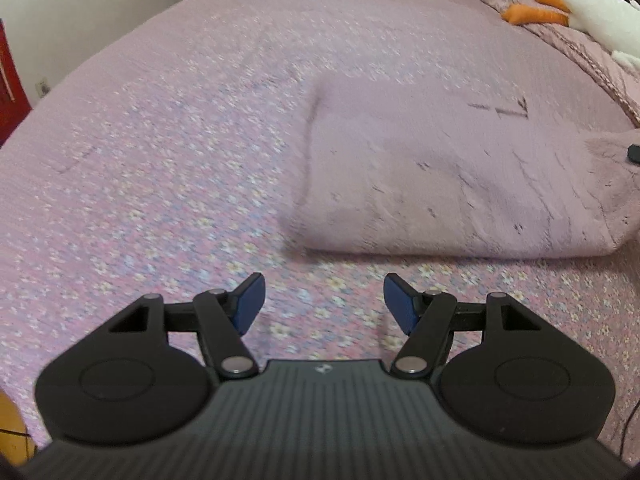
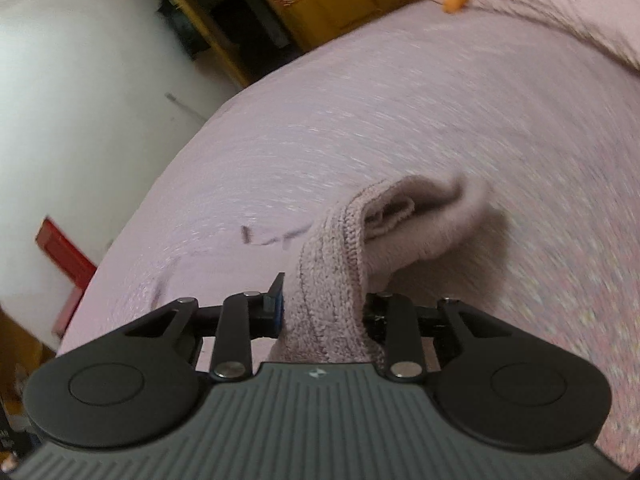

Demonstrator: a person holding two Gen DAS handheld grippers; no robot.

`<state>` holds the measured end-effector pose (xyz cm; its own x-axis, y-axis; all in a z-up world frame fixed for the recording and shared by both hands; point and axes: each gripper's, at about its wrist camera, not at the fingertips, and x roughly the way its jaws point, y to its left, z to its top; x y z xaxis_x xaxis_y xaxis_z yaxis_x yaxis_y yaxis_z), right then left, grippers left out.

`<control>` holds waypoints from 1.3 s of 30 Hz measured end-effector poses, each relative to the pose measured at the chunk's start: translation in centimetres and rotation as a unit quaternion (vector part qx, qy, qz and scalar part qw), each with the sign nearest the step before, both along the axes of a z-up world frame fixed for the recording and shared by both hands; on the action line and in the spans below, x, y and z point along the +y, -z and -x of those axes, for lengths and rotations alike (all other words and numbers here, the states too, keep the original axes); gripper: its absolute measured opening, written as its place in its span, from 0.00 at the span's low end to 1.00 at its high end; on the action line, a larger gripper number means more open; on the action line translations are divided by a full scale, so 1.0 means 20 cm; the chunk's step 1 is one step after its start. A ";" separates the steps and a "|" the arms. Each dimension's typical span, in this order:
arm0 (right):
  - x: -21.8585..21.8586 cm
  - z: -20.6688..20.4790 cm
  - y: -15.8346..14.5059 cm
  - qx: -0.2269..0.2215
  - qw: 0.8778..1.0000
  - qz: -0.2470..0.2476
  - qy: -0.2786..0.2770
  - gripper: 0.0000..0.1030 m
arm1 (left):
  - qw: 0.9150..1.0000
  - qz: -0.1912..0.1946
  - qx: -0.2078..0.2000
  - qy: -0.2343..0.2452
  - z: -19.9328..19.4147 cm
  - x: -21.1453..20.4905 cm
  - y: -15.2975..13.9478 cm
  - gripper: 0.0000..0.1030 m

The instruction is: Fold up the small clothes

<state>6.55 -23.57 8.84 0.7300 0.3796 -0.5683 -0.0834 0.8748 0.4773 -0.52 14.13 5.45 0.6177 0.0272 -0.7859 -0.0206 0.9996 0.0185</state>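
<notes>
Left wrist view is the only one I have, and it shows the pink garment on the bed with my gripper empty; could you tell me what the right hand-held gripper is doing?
Observer: The right hand-held gripper is shut on a knitted edge of the pink garment.
Operator: Thank you. Is that edge lying flat?
Observer: No, the cloth rises from the bedspread to the jaws, with a fold bunched beyond them.
Operator: And what lies past the bed on that side?
Observer: A wooden cabinet stands beyond the bed's far edge.
</notes>
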 end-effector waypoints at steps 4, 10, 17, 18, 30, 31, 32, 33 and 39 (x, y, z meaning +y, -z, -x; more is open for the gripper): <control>0.18 -0.08 -0.12 -0.015 0.999 0.004 -0.043 0.30 | 1.000 -0.004 -0.007 -0.015 0.00 0.07 -0.04 0.65; 0.53 -0.18 -0.31 -0.038 0.991 0.028 -0.124 0.30 | 0.999 -0.001 -0.023 -0.042 0.02 0.21 -0.09 0.65; 1.17 -0.27 -0.28 -0.022 0.962 0.132 -0.239 0.30 | 0.997 0.002 -0.038 -0.069 0.05 0.36 -0.14 0.65; 1.26 -0.28 -0.22 -0.012 0.957 0.144 -0.251 0.30 | 0.997 0.004 -0.038 -0.073 0.05 0.38 -0.14 0.65; 1.51 -0.15 0.01 -0.018 0.952 0.140 -0.272 0.65 | 0.997 0.007 -0.042 -0.067 0.04 0.47 -0.12 0.65; 1.49 -0.13 -0.01 -0.025 0.953 0.134 -0.270 0.66 | 0.997 0.009 -0.043 -0.065 0.03 0.47 -0.12 0.65; 1.49 -0.11 -0.01 -0.031 0.955 0.130 -0.266 0.66 | 0.997 0.012 -0.045 -0.064 0.02 0.48 -0.12 0.65; 1.45 -0.08 -0.03 -0.036 0.957 0.125 -0.261 0.66 | 0.997 0.015 -0.047 -0.061 0.01 0.48 -0.13 0.65; 1.12 0.10 -0.09 -0.049 0.974 0.090 -0.203 0.67 | 0.997 0.027 -0.074 -0.026 -0.07 0.40 -0.21 0.65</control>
<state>4.56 -1.18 10.70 0.5944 0.5493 -0.5873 -0.4776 0.8287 0.2917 0.91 22.14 9.64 0.7260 0.0225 -0.6874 -0.0712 0.9966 -0.0425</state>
